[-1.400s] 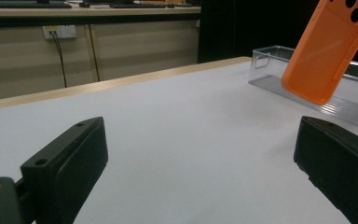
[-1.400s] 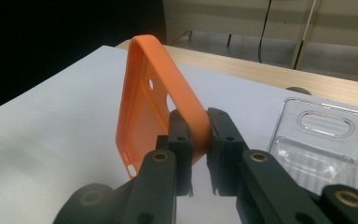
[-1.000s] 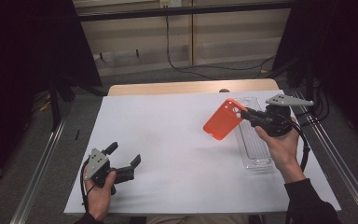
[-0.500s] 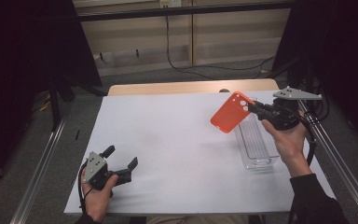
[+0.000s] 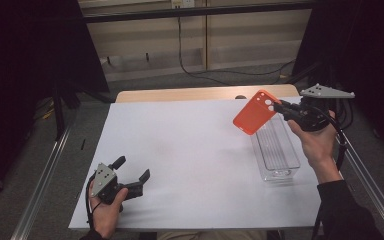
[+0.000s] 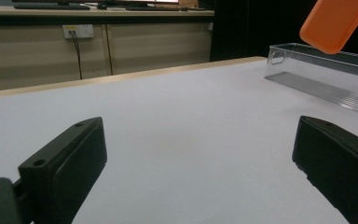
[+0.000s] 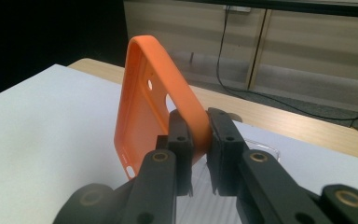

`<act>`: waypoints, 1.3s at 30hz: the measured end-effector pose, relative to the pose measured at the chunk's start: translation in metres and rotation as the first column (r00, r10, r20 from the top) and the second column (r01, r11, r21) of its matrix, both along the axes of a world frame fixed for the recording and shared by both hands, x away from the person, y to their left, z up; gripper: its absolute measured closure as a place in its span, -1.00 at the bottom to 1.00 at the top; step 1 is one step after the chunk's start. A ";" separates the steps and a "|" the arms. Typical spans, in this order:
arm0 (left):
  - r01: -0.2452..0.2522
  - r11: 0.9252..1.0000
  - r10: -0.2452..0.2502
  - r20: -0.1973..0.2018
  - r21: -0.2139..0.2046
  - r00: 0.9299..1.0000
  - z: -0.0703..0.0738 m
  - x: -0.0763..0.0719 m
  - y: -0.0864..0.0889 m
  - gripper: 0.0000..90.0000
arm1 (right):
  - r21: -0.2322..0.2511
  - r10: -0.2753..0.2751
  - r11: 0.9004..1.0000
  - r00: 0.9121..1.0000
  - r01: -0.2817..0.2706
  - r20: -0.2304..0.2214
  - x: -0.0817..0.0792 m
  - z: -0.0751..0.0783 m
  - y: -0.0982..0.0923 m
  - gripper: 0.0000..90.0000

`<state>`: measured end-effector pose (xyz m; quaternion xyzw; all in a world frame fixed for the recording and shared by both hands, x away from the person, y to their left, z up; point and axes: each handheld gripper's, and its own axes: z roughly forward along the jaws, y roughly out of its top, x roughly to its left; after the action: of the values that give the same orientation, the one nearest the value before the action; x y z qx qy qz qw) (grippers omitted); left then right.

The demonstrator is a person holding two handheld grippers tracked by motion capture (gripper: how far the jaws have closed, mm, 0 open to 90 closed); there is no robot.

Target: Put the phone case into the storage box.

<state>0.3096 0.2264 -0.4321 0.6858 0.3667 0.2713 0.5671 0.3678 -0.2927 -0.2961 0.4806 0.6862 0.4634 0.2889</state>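
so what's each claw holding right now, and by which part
The right claw pinches the orange phone case by its side rim near the camera cutout. The left claw is open, holding nothing.

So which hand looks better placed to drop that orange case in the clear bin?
Probably the right. The right gripper already clamps the case just above the bin; the left gripper rests open, far across the table.
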 end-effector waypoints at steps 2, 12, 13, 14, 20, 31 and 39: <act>-0.014 1.000 0.014 -0.003 0.004 1.000 0.000 -0.001 -0.001 -0.93 | -0.004 -0.004 1.000 1.000 0.004 0.002 0.001 0.002 -0.002 0.79; 0.003 1.000 -0.003 -0.004 0.012 1.000 0.000 -0.001 -0.002 -0.93 | -0.011 -0.032 0.999 0.999 0.032 0.003 0.005 0.004 -0.014 0.79; 0.003 1.000 -0.002 -0.004 0.011 1.000 0.000 -0.001 -0.002 -0.93 | -0.014 -0.033 0.999 0.999 0.033 0.003 0.006 0.005 -0.016 0.79; 0.003 1.000 -0.003 -0.004 0.007 1.000 0.000 -0.001 -0.002 -0.93 | -0.013 -0.036 0.999 0.999 0.036 0.007 0.006 0.005 -0.017 0.79; 0.008 1.000 -0.008 -0.002 0.010 1.000 0.000 -0.001 -0.002 -0.93 | -0.018 -0.045 0.999 0.999 0.045 0.012 0.008 0.008 -0.024 0.79; 0.013 1.000 -0.013 -0.004 0.014 1.000 0.000 0.000 -0.002 -0.93 | -0.037 -0.074 0.997 0.997 0.074 -0.004 0.015 0.001 -0.035 0.79; 0.013 1.000 -0.013 0.000 0.017 1.000 0.000 0.000 -0.002 -0.93 | -0.063 -0.088 0.994 0.996 0.087 -0.014 0.022 -0.004 -0.042 0.79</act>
<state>0.3092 0.2242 -0.4319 0.6930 0.3597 0.2705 0.5631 0.3897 -0.3343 -0.2998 0.5049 0.6809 0.4246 0.3182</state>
